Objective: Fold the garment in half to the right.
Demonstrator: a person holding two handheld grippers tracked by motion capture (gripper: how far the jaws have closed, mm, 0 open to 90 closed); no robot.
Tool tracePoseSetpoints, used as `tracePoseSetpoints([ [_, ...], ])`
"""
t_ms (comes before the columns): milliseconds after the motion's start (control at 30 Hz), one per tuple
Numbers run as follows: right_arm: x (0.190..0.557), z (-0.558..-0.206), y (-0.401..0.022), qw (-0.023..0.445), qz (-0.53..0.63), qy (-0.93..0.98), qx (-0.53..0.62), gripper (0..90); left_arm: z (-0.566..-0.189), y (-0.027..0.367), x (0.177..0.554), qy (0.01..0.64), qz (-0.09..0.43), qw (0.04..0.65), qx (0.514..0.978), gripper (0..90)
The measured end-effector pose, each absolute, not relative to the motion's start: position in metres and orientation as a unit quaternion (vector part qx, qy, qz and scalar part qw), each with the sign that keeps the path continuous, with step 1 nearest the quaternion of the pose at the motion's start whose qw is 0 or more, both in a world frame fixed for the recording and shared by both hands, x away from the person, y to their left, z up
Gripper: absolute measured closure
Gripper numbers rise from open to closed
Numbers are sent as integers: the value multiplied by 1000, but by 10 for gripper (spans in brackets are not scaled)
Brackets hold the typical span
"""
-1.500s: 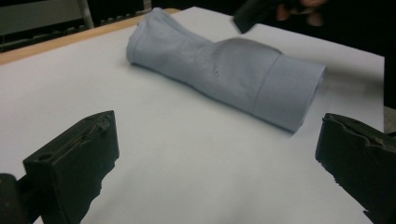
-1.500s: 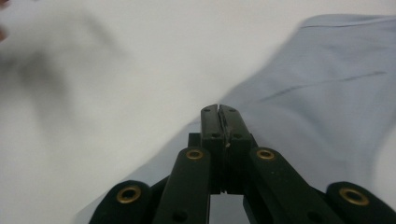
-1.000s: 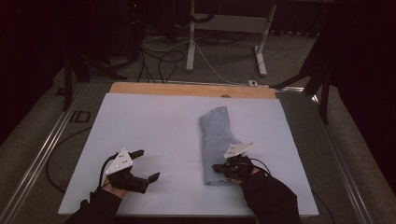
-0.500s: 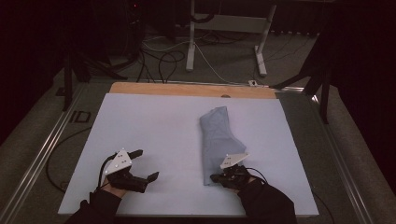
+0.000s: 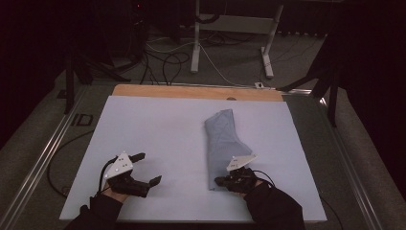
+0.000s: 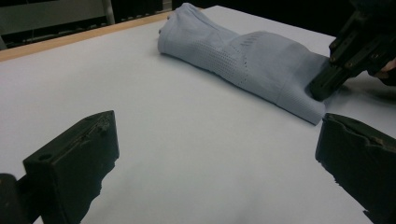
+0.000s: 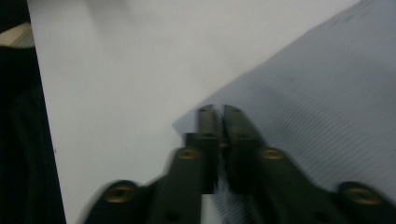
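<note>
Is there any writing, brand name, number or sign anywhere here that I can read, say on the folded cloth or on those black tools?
None: no text on the folded cloth, the white table sheet, the left gripper or the right gripper.

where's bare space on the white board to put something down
Free: the wide patch left of the folded cloth, above the left gripper, and the strip between cloth and the board's right edge. Crowded: the cloth's near corner, where the right gripper sits.
</note>
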State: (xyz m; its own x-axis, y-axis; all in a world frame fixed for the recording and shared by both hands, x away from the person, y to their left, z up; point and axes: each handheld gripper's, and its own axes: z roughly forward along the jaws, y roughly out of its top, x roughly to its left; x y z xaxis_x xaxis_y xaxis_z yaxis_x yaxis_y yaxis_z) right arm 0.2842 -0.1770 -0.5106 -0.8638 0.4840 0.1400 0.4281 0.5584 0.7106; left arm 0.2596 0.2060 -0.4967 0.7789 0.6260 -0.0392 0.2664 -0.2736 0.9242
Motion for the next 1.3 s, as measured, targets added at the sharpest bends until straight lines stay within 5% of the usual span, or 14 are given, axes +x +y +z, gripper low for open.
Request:
tracePoseSetpoints([
  [367, 295, -485, -194, 53, 462, 847, 259, 197, -494, 214, 261, 280, 161, 536, 780, 1],
  [467, 298, -480, -201, 59, 473, 837, 268, 129, -494, 215, 262, 277, 155, 536, 782, 1],
  [1300, 296, -475, -249, 110, 481, 819, 291, 93, -495, 233, 258, 279, 148, 528, 788, 0],
])
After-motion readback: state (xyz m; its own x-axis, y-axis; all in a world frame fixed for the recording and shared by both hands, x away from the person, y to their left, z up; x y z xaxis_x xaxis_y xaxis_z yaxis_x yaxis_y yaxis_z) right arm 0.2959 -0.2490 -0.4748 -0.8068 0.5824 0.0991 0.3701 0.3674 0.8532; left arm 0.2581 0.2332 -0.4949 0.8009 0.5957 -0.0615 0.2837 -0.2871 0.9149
